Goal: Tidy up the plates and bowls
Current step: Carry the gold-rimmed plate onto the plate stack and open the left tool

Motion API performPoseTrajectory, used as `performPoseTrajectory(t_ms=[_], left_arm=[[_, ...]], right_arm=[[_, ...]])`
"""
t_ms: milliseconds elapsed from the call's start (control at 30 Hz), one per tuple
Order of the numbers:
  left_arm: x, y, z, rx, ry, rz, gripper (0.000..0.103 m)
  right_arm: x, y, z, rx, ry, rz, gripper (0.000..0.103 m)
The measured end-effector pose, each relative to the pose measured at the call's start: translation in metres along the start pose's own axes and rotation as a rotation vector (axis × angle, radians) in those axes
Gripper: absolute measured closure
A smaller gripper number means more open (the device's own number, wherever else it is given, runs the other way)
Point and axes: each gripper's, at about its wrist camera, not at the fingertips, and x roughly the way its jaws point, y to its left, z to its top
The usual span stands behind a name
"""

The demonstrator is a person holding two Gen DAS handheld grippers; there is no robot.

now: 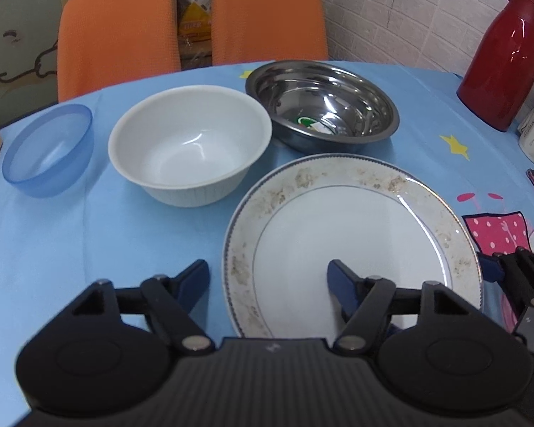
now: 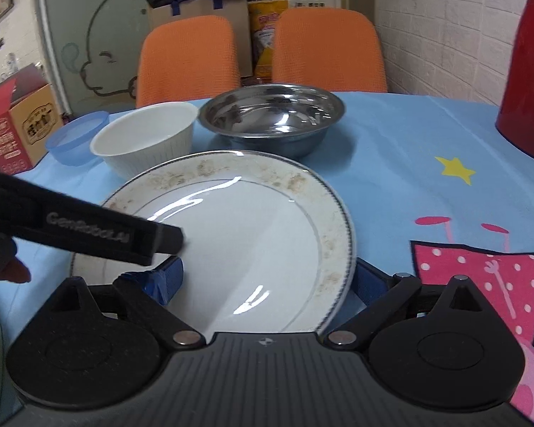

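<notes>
Straddling the near-left rim of the plate [image 1: 352, 245], the left gripper [image 1: 268, 281] has one finger on the tablecloth [image 1: 89, 235], one over the plate, pads apart. The right gripper [image 2: 267, 281] spans the right rim, jaws wide, not pressing. At eleven o'clock sits the white bowl [image 1: 190, 142], at twelve the steel bowl [image 1: 322, 105].

The plate's [image 2: 252, 242] near rim is hidden behind the right gripper's [image 2: 267, 281] body, the red jug [image 2: 527, 82] is cut off by the picture's edge, and the print on the cardboard box [image 2: 21, 131] is too small to read.
</notes>
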Motion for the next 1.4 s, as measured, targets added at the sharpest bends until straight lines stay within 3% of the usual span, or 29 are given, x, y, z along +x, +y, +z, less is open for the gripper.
performPoseTrajectory(t_ms=[200,500,667,867,1133,1400], left_arm=[[-0.013,0.000,-0.004,-0.050,0.022,-0.032,0.053],[-0.065,0.007,-0.025,-0.042,-0.059,-0.014,0.056],[-0.105,0.031,-0.045,-0.088,-0.102,0.014,0.056],[-0.163,0.072,-0.087,-0.155,-0.155,0.108,0.056],[-0.197,0.115,-0.162,-0.247,-0.132,0.195,0.056],[-0.183,0.137,-0.189,-0.320,-0.106,0.135,0.055]], right_arm=[[-0.013,0.007,-0.001,0.061,-0.013,-0.020,0.019],[-0.050,0.037,-0.005,0.036,-0.088,-0.038,0.018],[-0.070,0.063,-0.006,0.022,-0.123,0.011,0.018],[-0.098,0.116,-0.015,-0.030,-0.169,0.128,0.018],[-0.111,0.181,-0.049,-0.104,-0.110,0.268,0.018],[-0.108,0.203,-0.074,-0.160,-0.055,0.260,0.018]])
